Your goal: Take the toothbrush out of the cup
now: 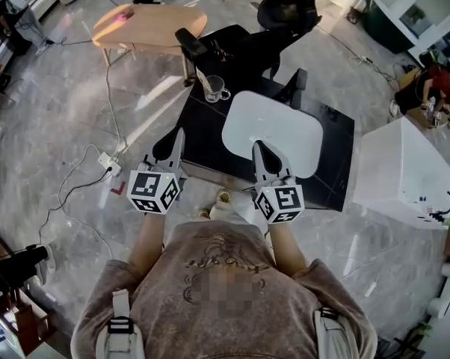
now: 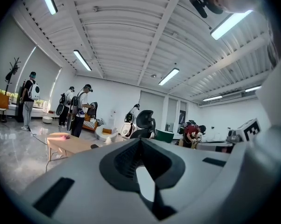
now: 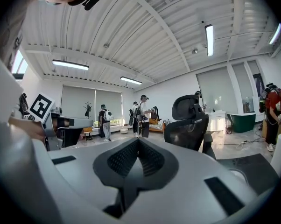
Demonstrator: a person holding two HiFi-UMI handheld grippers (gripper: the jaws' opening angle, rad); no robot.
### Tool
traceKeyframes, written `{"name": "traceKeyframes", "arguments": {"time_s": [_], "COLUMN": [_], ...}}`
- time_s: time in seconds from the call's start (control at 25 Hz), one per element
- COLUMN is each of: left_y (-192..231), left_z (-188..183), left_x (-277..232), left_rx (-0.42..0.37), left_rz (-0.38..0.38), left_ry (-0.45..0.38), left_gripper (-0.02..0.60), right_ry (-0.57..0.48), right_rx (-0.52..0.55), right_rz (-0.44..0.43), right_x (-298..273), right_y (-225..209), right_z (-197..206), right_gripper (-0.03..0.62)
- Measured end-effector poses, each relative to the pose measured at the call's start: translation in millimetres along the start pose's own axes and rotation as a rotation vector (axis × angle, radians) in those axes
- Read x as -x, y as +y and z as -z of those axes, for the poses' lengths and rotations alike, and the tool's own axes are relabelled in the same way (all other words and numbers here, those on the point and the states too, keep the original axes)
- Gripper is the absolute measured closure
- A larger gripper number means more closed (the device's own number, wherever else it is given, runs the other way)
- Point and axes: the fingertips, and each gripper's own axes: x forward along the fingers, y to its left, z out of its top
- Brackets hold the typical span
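In the head view a clear glass cup (image 1: 216,90) stands on the far left part of a black table (image 1: 202,137), with a toothbrush (image 1: 205,80) leaning in it. My left gripper (image 1: 179,135) is over the table's near left edge, shut and with nothing in it. My right gripper (image 1: 258,147) is over the near part of a white board (image 1: 285,118), also shut and holding nothing. Both point away from me, well short of the cup. In the left gripper view the left gripper's (image 2: 139,141) jaws meet; so do the right gripper's (image 3: 138,141) in the right gripper view. Neither gripper view shows the cup.
A black office chair (image 1: 286,12) stands behind the table. A wooden table (image 1: 150,23) is at the far left, a white box (image 1: 401,173) at the right. Cables and a power strip (image 1: 109,164) lie on the floor to the left. Several people stand across the room (image 2: 80,110).
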Motion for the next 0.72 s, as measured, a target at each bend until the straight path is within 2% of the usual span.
{"name": "traceKeyframes", "arguments": {"time_s": [0.44, 0.72], "left_y": [3, 3], "left_z": [-12, -19], "left_x": [-53, -71], "left_rx": [0.006, -0.014], "left_rz": [-0.047, -0.069], "left_ry": [-0.023, -0.031], "left_gripper": [0.563, 0.563], "right_ry": [-0.011, -0.015], "right_rx": [0.027, 0.014], "right_rz": [-0.065, -0.082], "right_x": [-34, -53], "right_y": [-50, -64], "right_z": [-16, -18], "right_gripper": [0.579, 0.578]}}
